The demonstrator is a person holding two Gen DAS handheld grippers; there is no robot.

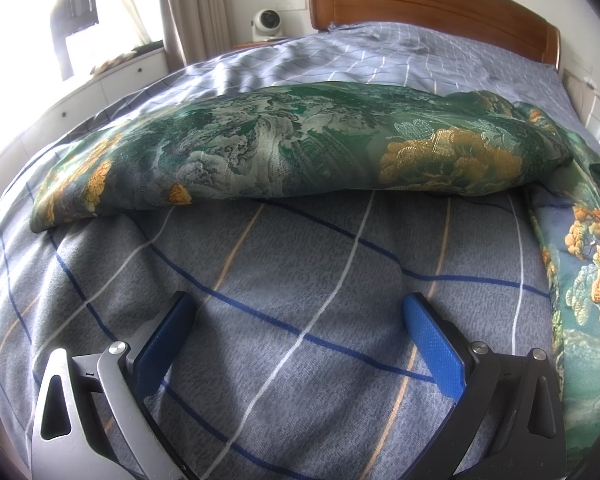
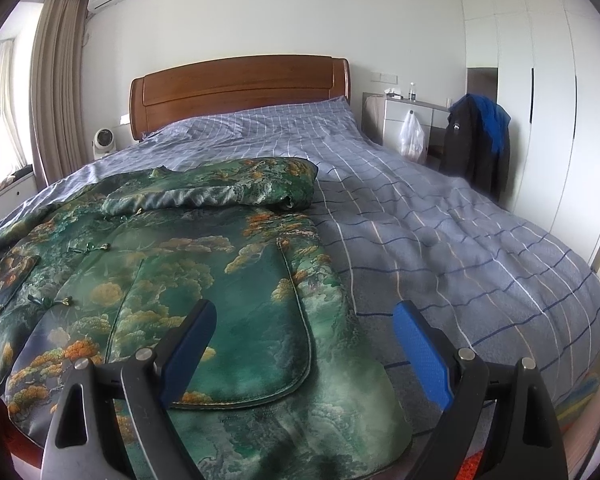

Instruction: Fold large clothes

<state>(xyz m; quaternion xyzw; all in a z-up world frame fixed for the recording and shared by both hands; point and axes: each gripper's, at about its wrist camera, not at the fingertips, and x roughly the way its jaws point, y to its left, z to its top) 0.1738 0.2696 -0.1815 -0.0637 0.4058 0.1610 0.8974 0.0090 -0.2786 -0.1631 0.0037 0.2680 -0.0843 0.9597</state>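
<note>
A green brocade jacket (image 2: 172, 280) with orange and silver patterns lies front up on the blue checked bedspread (image 2: 440, 232). One sleeve (image 2: 228, 188) is folded across its chest. In the left wrist view the other sleeve (image 1: 284, 144) stretches out sideways across the bed, with the jacket body (image 1: 580, 280) at the right edge. My left gripper (image 1: 300, 308) is open and empty, just above the bedspread (image 1: 284, 264), short of that sleeve. My right gripper (image 2: 304, 316) is open and empty above the jacket's lower hem and pocket.
A wooden headboard (image 2: 240, 84) stands at the far end. A small white fan (image 2: 104, 140) sits on the left nightstand. A dresser (image 2: 404, 116) with a plastic bag and a chair with dark jackets (image 2: 480, 140) stand right of the bed. White cabinets (image 1: 40, 120) run along the window side.
</note>
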